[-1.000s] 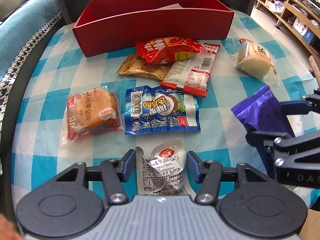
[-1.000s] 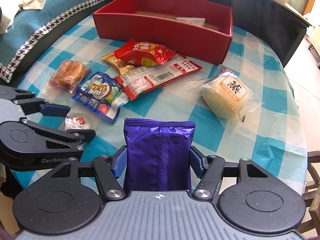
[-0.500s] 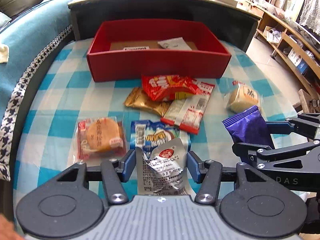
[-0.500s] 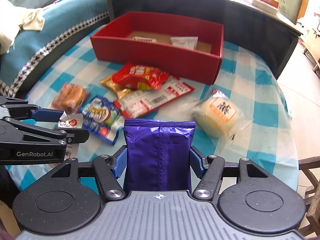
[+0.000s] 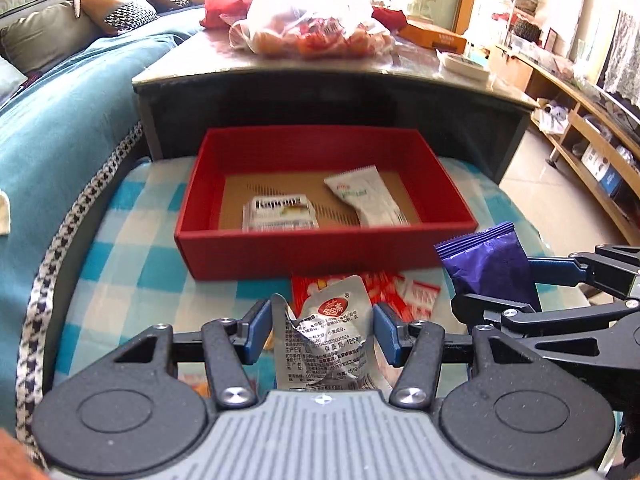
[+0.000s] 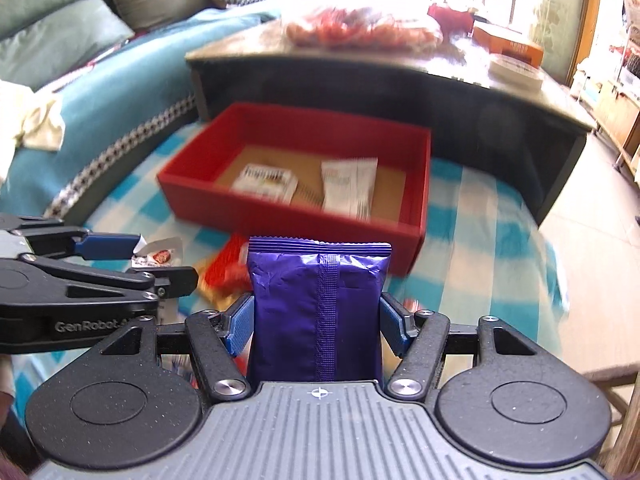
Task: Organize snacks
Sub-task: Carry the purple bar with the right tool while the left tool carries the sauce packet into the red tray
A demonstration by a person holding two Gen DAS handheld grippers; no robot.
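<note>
Snacks ride toward the open red cardboard box: left gripper clamps a crinkled silver sachet, right gripper a purple foil packet, both raised to clear its wall.

Each hand-held gripper is black with blue pads, silver screws and a ribbed grey base (one marked "GenRobot").

My left gripper tilted downward, blue pads clamped on a crumpled silver snack packet, my right gripper beside it at much the same tilt, pads pressed on the sides of an upright purple snack pouch, both raised above the table
</note>
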